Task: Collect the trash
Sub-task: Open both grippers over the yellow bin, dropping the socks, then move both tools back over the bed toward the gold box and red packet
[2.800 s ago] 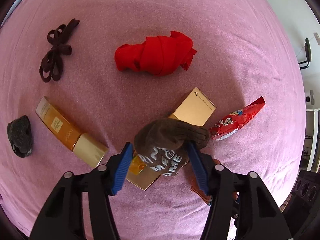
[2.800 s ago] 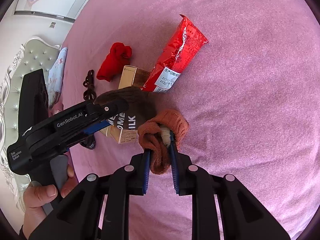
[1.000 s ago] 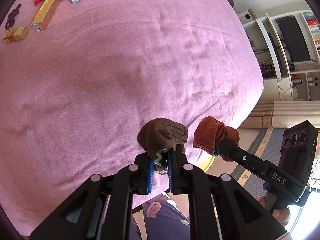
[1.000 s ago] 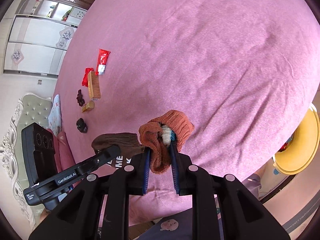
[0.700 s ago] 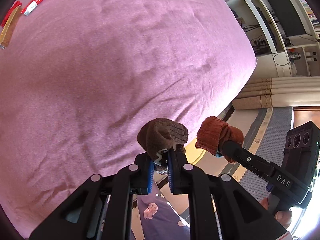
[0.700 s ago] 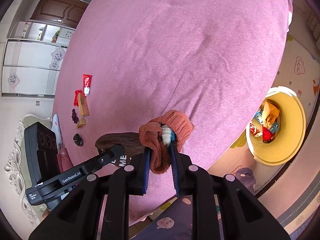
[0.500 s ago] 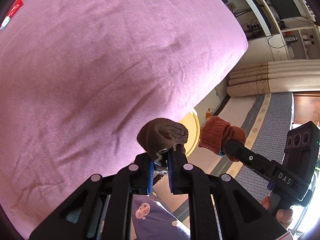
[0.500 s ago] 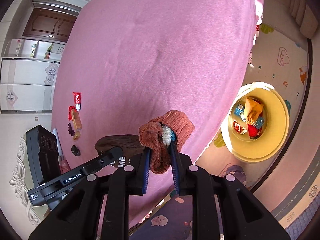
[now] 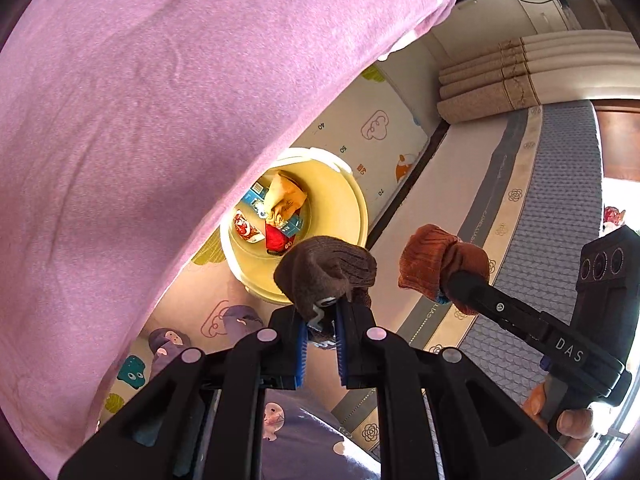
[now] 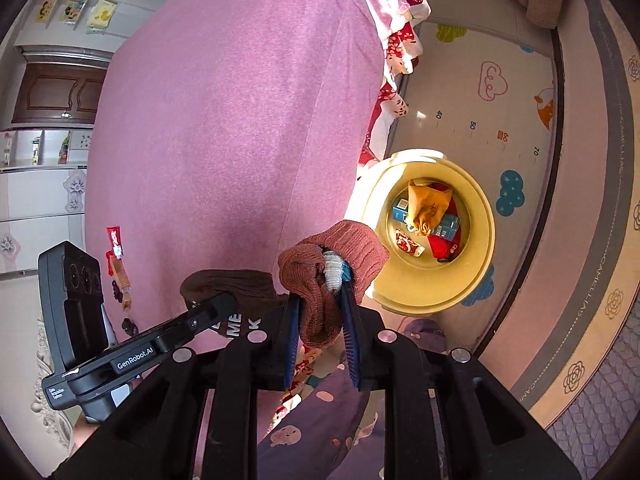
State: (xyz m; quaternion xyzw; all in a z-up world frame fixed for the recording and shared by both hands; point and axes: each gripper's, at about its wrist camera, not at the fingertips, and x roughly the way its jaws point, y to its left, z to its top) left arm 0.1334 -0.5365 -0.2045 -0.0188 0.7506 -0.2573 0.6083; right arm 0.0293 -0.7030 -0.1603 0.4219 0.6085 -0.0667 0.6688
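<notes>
The left gripper [image 9: 320,338] points down past the edge of the bed [image 9: 168,92], its jaws clamped on a dark brown knit sock [image 9: 326,276] that bunches up above the blue pads [image 9: 303,350]. In the left wrist view the yellow bin [image 9: 352,216] stands on the floor at about 12 o'clock from that sock, partly tucked behind the hanging pink cover, and the sock overlaps the bin's near rim in the picture. The right gripper [image 10: 320,334] is held alongside, likewise angled downward, its jaws clamped on a rust-orange knit sock [image 10: 332,264]; a pale ribbed cuff shows between the folds at the fingertips. From the right wrist view the bin sits at about 2 o'clock from the orange sock, which only overlaps its near left rim. Inside the bin lie a crumpled tan paper bag [image 10: 426,206], a blue carton [image 10: 446,224] and red wrappers [image 10: 408,246]. In the left view the right gripper enters from 4 o'clock, with the orange sock at its tip just beside the brown one, apart from it. The person's right hand [image 9: 568,424] grips the handle at the lower right edge. Far back on the bed, at about 9 o'clock in the right view, a red packet [image 10: 114,236] and a small box [image 10: 120,272] lie on the pink cover. A patterned play mat [image 10: 492,92] covers the floor around the bin.
</notes>
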